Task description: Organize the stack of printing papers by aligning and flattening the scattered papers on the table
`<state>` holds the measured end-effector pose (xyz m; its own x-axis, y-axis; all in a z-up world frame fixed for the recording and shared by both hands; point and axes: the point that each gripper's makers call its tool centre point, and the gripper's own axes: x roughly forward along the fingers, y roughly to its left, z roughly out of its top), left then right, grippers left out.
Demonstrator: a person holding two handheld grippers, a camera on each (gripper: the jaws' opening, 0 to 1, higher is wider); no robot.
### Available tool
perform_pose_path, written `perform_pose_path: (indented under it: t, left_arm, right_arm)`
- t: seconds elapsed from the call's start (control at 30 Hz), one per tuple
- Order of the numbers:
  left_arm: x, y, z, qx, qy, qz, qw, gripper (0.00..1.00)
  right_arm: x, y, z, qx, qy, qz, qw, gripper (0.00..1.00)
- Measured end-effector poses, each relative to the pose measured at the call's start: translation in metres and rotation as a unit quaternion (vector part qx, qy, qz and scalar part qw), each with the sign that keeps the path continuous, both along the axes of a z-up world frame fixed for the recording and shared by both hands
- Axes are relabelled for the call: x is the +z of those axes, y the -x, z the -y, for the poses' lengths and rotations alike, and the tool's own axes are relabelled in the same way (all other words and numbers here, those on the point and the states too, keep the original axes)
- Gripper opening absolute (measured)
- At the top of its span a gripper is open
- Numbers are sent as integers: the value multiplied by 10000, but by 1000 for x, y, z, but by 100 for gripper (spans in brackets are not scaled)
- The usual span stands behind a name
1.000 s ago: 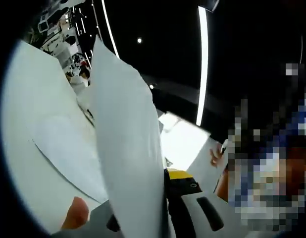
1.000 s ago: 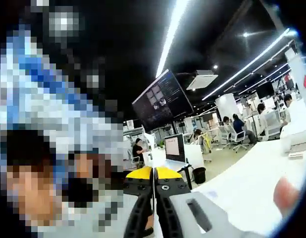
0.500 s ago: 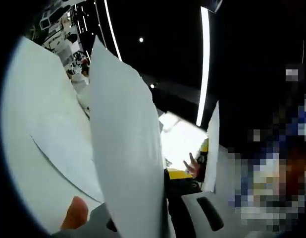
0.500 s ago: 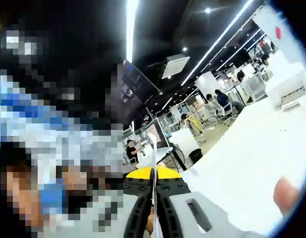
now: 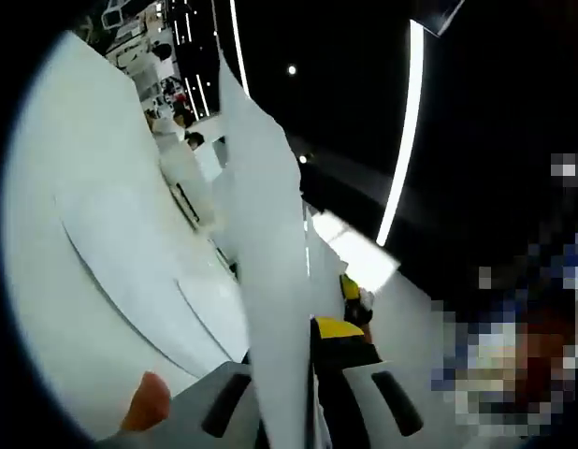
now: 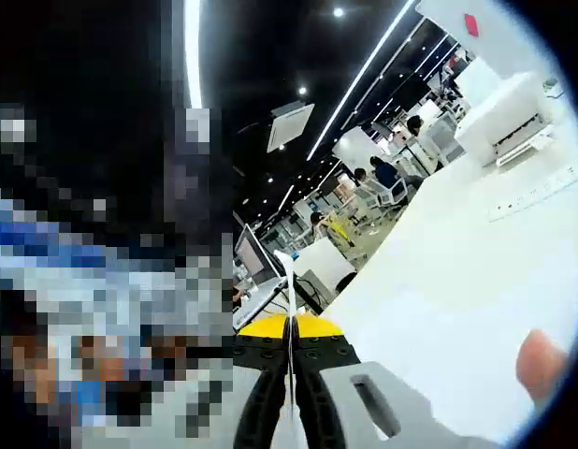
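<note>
Two grips noted: paper sheet (image 5: 270, 281) pinched, raised off the table (image 5: 74, 281), in the left hand-held gripper (image 5: 312, 374); right hand-held gripper (image 6: 291, 360) clamped on a thin sheet edge (image 6: 291, 309). Sheets are best lowered level together, edges squared before release

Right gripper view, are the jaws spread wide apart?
No, the right gripper has its jaws pressed together on a thin paper edge.

The big white sheet of paper (image 5: 275, 281) covers the left gripper's (image 5: 308, 332) near jaw. Beside that paper, the far people are too small to make out.
</note>
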<state>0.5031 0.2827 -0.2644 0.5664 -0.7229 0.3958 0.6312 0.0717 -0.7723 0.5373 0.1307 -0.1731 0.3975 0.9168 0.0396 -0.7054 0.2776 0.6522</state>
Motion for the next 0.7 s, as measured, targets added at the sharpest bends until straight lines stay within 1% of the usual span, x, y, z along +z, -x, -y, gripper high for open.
perform_pose_path:
  t: [0.1, 0.13, 0.23, 0.33, 0.37, 0.4, 0.43, 0.53, 0.6, 0.7]
  left_arm:
    - [1, 0, 0, -21, 102, -60, 9999, 6]
    - [1, 0, 1, -32, 118, -60, 9999, 6]
    - [1, -2, -1, -58, 205, -120, 9997, 6]
    - [1, -8, -4, -55, 386, -286, 9988, 6]
    - [1, -10, -6, -57, 400, -297, 9987, 6]
    - [1, -12, -6, -79, 410, -329, 9986, 6]
    - [1, -12, -5, -77, 390, -360, 9986, 6]
    - [-1, -14, -2, -56, 267, -378, 9989, 6]
    - [-2, -17, -3, -73, 268, -417, 9987, 6]
    - [-2, -15, -2, -74, 307, -454, 9985, 8]
  right_arm:
    - [-3, -4, 0, -25, 44, -7, 10000, 0]
    - [-6, -2, -1, -48, 80, -2, 10000, 0]
    - [-13, -7, 2, -105, 88, -73, 9999, 0]
    - [-20, -15, 5, -192, 112, -175, 9996, 0]
    - [-23, -17, 5, -204, 110, -232, 9995, 0]
    - [-24, -26, 7, -227, 103, -293, 9993, 0]
    - [-25, -29, 7, -226, 100, -314, 9992, 0]
    - [-31, -31, 5, -203, 119, -387, 9990, 0]
    - [-32, -32, 4, -177, 87, -433, 9989, 0]
    - [-31, -35, 5, -223, 97, -400, 9989, 0]
